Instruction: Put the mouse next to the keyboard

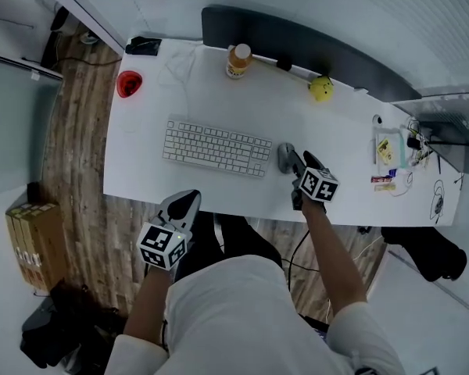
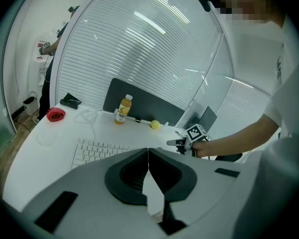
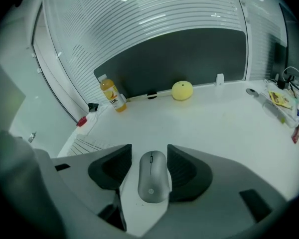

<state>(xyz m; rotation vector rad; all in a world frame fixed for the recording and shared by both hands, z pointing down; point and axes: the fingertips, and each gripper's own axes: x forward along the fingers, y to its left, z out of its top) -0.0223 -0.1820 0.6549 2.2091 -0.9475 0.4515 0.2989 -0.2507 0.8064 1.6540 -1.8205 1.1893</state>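
Right gripper view: right gripper jaws released around mouse (left gripper clenched).

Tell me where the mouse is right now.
In the head view the mouse lies on the white desk, just off the keyboard's right end, between the open jaws of the right gripper.

Your white table carries a white keyboard, a grey mouse just beside its right end, an orange drink bottle and a round yellow object.
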